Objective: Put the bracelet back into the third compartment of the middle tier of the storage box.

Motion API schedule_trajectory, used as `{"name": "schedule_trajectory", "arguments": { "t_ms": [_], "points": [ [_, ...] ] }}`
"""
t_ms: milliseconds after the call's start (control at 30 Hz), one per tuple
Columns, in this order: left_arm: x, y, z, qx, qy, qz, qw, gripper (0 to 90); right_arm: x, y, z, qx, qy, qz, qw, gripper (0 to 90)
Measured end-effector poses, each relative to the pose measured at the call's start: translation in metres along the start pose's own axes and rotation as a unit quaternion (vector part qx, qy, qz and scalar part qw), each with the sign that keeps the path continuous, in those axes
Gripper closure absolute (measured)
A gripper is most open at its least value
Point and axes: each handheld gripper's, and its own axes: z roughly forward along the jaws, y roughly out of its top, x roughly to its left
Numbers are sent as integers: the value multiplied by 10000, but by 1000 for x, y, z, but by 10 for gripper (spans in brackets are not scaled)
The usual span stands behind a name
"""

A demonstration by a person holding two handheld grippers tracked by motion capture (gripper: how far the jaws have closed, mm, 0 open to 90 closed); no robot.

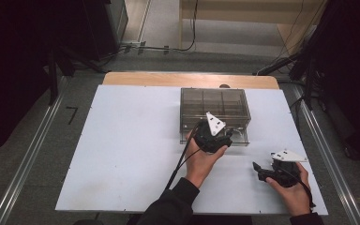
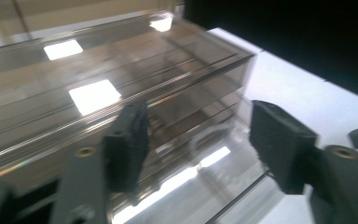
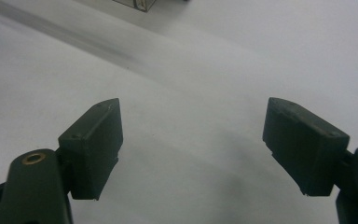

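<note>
- Left tongs: we see the two black jaws standing apart, nothing pinched; a clear drawer front sits in the gap, pads not pressing it.
- In the high view we see the left tongs at the near front face of the smoked clear drawer box, touching or just short of it, we cannot tell which.
- Drawer box fills the space just ahead of the left jaws, tilted in that view; inner dividers visible through the walls.
- Right tongs: jaws wide apart, bare white worktop between them, holding nothing.
- High view: right tongs low over the worktop, near its front right edge, well apart from the box, pointing left.
- Box stands at the far middle of the worktop, right of centre.
</note>
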Motion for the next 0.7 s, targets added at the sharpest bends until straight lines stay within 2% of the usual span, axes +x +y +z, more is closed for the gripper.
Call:
{"name": "schedule_trajectory", "arguments": {
  "t_ms": [133,267,433,533,600,700],
  "points": [
    [16,-5,-14,86,232,-68,9997,255,-1,-1,-1,-5,-14,-4,10000,184],
    [37,-12,-32,123,427,-180,9988,235,-1,-1,-1,5,-33,21,10000,184],
    [66,-24,-53,201,772,-326,9963,224,-1,-2,-1,4,-42,23,10000,184],
    [81,-32,-64,310,973,-324,9943,223,-1,-1,-1,8,-49,31,10000,184],
    [89,-37,-72,335,1053,-355,9932,223,0,-1,-1,15,-48,17,10000,184],
    [102,-47,-86,346,1114,-509,9919,223,0,-1,-1,17,-52,17,10000,184]
  ]
}}
